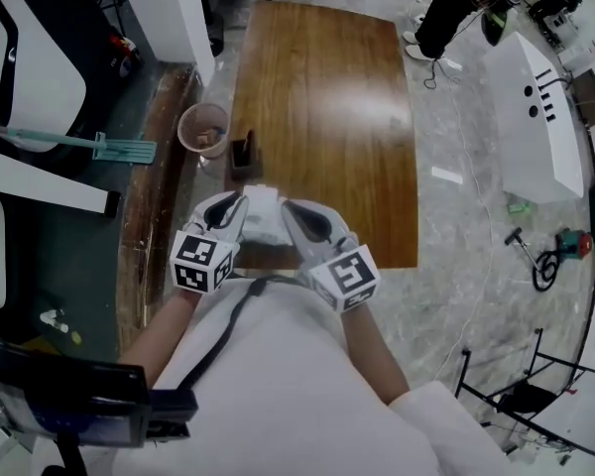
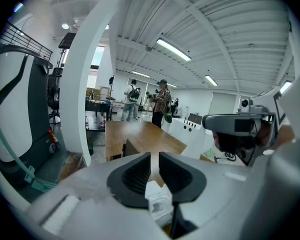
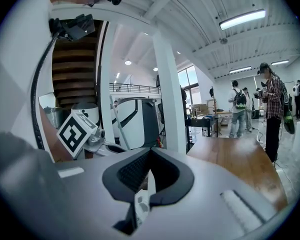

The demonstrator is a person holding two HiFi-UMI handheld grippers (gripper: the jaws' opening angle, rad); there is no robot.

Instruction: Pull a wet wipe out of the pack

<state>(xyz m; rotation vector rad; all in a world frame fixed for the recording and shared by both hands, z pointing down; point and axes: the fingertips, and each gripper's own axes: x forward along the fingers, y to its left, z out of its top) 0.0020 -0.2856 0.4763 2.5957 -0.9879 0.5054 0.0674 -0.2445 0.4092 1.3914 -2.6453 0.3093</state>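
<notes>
Left gripper [image 1: 243, 202] clamps the white wipe pack [image 1: 263, 224] (held over the near end of the wooden table [image 1: 317, 97]); right gripper [image 1: 288, 207] jaws pinch a thin wipe [image 3: 151, 182] edge

You work two grippers, left gripper [image 1: 236, 209] and right gripper [image 1: 292, 212]: one wipe pack [image 1: 263, 218], one wooden table [image 1: 322, 97], one bucket [image 1: 202, 128], one dark box [image 1: 245, 155].
</notes>
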